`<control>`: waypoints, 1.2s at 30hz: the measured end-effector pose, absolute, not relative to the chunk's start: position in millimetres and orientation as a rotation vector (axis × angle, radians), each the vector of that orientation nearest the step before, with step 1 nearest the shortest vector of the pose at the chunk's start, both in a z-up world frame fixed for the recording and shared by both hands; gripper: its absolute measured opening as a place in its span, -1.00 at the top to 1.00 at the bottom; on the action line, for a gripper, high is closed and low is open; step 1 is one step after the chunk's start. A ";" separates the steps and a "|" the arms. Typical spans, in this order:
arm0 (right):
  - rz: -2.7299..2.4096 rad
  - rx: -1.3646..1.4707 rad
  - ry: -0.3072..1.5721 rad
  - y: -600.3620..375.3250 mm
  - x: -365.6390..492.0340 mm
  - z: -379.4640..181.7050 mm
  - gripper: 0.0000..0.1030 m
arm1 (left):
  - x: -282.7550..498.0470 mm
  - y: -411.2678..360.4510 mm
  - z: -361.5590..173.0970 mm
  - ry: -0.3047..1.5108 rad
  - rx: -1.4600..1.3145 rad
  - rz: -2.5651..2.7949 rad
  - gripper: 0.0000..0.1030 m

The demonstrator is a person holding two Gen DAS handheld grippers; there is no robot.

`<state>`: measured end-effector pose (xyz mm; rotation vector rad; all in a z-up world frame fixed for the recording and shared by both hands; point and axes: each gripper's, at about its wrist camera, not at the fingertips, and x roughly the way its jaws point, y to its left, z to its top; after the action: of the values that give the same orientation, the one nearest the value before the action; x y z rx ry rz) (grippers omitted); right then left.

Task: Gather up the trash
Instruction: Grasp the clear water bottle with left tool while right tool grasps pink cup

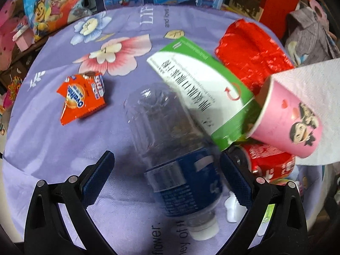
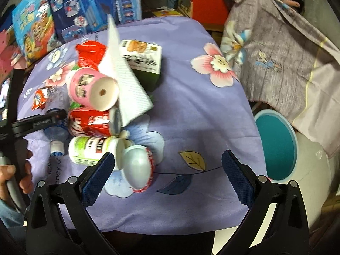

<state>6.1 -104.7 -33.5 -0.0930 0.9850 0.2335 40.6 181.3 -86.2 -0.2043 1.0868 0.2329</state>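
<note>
Evidently little is collected: both the left tool (image 1: pixel 166 175) and right tool (image 2: pixel 167 176) gape wide and empty, the trash pile (image 2: pixel 99 97) covers the surface (image 2: pixel 191 110), and the bin (image 2: pixel 276 144) alongside looks empty.

The orange snack wrapper (image 1: pixel 81 97) reads "ovaltine", seen upside down. The purple floral cloth (image 1: pixel 131 29) on the surface carries "LIFE" and "and love" near its far edge, and "flower." at its near edge. Chinese characters run along the green-and-white box (image 1: pixel 204 89) but cannot be made out.
</note>
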 end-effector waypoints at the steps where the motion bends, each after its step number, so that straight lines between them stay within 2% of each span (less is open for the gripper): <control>1: 0.247 -0.104 0.976 -99.8 4.4 -28.0 -0.88 | 39.2 184.2 -87.2 1.087 -0.215 0.227 -0.93; 7: 0.358 -0.198 0.844 -57.3 4.2 24.7 -0.88 | 18.7 205.4 -83.6 1.073 -0.252 0.211 -0.92; 13: 0.528 -0.328 0.785 10.9 14.8 41.5 -0.88 | 5.0 225.3 -77.8 1.053 -0.275 0.199 -0.92; 16: 0.610 -0.386 0.824 42.6 32.2 30.5 -0.85 | 5.2 232.1 -78.2 1.052 -0.282 0.200 -0.92; 20: 0.606 -0.470 0.923 57.0 68.2 2.9 -0.62 | 9.8 231.6 -82.6 1.065 -0.286 0.185 -0.92; 26: 0.638 -0.512 1.039 53.7 92.9 -28.1 -0.61 | 26.3 221.3 -97.4 1.103 -0.272 0.141 -0.92; 27: 0.644 -0.520 1.046 55.2 94.2 -32.2 -0.61 | 27.6 220.6 -98.9 1.102 -0.272 0.138 -0.90; 28: 0.647 -0.526 1.048 57.5 95.5 -35.3 -0.60 | 28.9 219.7 -100.2 1.097 -0.277 0.129 -0.77; 29: 0.653 -0.529 1.052 59.2 97.0 -38.8 -0.51 | 29.6 218.8 -101.0 1.096 -0.281 0.123 -0.54; 31: 0.660 -0.528 1.066 60.4 98.8 -46.7 -0.38 | 31.2 217.5 -101.9 1.097 -0.273 0.136 -0.39; 33: 0.659 -0.513 1.074 59.1 99.1 -50.6 -0.25 | 30.3 215.1 -100.9 1.088 -0.245 0.153 -0.38; 36: 0.655 -0.461 1.075 53.0 98.2 -50.9 -0.20 | 29.1 212.4 -98.9 1.092 -0.224 0.158 -0.38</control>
<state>98.2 53.0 -50.9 -0.4609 1.0748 0.6550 29.1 212.4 -98.9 -0.2238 1.0920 0.1581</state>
